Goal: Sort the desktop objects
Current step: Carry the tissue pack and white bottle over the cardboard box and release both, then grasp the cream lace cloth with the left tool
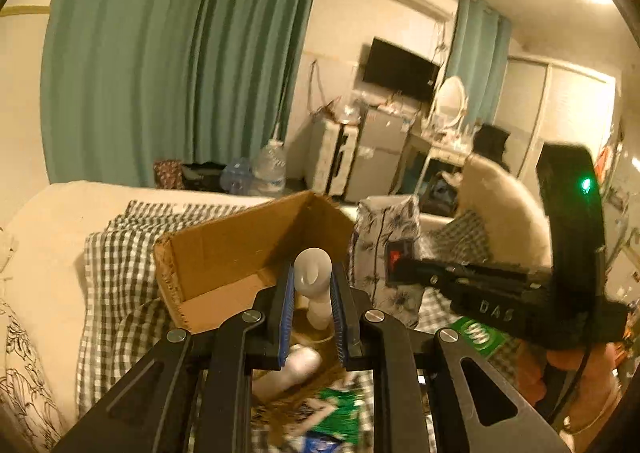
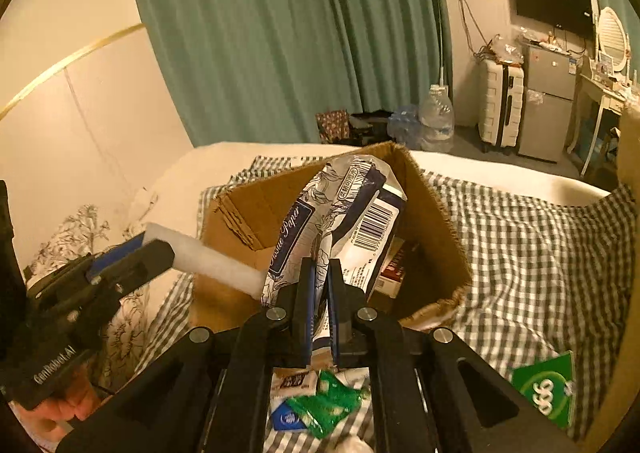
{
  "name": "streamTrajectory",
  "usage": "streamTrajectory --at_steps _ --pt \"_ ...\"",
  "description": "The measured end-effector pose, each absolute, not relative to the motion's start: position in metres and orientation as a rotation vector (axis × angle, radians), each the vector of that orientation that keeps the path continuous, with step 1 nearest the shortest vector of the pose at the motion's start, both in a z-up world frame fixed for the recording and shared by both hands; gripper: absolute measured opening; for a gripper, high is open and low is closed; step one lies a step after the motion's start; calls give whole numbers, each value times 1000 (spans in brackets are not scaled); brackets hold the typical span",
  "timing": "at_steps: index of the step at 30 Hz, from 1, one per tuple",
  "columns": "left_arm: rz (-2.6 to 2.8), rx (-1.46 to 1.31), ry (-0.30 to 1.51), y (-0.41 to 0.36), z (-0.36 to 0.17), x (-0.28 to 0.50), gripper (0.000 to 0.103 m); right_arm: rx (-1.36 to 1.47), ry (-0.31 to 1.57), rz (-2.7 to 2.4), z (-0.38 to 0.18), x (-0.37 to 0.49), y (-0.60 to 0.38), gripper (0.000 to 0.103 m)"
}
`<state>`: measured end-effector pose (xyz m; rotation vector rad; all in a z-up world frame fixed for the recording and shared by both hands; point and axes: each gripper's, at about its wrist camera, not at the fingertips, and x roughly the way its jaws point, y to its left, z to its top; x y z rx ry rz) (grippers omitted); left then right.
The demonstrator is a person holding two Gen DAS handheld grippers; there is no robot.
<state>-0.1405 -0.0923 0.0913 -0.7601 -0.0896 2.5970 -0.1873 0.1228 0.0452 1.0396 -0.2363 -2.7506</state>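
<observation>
My left gripper (image 1: 312, 285) is shut on a white plastic bottle (image 1: 313, 273) and holds it over the near edge of an open cardboard box (image 1: 240, 245). In the right wrist view the same bottle (image 2: 208, 261) sticks out of the left gripper's fingers (image 2: 132, 257) toward the box. My right gripper (image 2: 320, 293) is shut on a blue-and-white tissue paper pack (image 2: 348, 213) and holds it above the box (image 2: 436, 253). Red packets (image 2: 394, 273) lie inside the box.
The box sits on a checked cloth (image 2: 520, 253) over a bed. Green and blue sachets (image 2: 320, 405) and a green packet (image 2: 548, 389) lie on the cloth near me. Another white bottle (image 1: 296, 369) lies below the left fingers. The right gripper body (image 1: 520, 285) is close on the right.
</observation>
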Motion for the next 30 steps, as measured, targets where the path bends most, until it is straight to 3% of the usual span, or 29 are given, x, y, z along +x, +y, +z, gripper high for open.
streamTrajectory --at_steps 3,6,9,10,15,19,24,30 --pt "2598 -837 -43 -93 72 -148 19 1068 -204 -2756 34 -197 117 11" --pt "2603 -925 37 -89 50 -147 29 1060 -159 -2815 30 -193 117 47" --pt "2610 -956 47 -90 43 -140 72 1038 -147 -2845 33 -184 124 48" --pt "2628 -951 28 -93 43 -134 79 1037 -146 -2851 35 -179 127 48" --pt "2665 -969 -64 -102 41 -106 89 1015 -151 -2895 44 -144 144 48" --pt "2669 -959 -77 -96 34 -78 93 1028 -145 -2916 39 -104 160 50" --pt "2594 -1024 -249 -80 3 -47 94 1098 -133 -2928 16 -59 178 50" --pt "2550 -1118 -209 -48 -32 -18 94 1196 -212 -2940 -17 -30 201 50"
